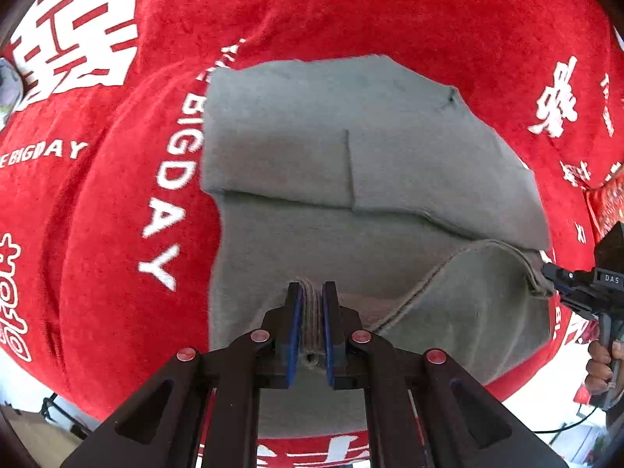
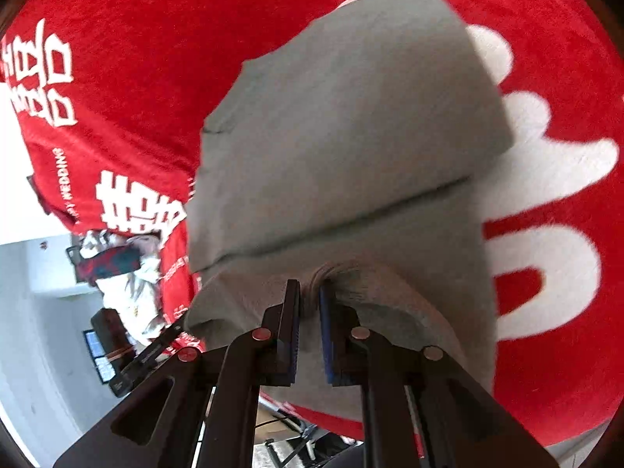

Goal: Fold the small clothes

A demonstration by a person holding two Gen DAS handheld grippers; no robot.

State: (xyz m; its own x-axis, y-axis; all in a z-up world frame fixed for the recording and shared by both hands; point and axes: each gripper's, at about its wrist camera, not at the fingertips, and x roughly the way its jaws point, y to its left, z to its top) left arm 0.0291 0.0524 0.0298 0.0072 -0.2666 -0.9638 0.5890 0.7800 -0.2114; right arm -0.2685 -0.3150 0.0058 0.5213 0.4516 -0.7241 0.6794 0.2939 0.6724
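- Left gripper point(image 1: 312, 300): jaws nearly closed, pinching the near hem of the grey garment point(image 1: 351, 148).
- Right gripper point(image 2: 310, 300): likewise clamped on a bunched edge.
- Garment lies on the red cloth point(image 1: 97, 202); sides appear folded in.
- Judged mid-task: near edge lifted, final fold toward the far edge remaining.

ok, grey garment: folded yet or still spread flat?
Partly folded. The grey garment shows layered panels with fold edges on the red cloth; both the left gripper and right gripper pinch its near edge.
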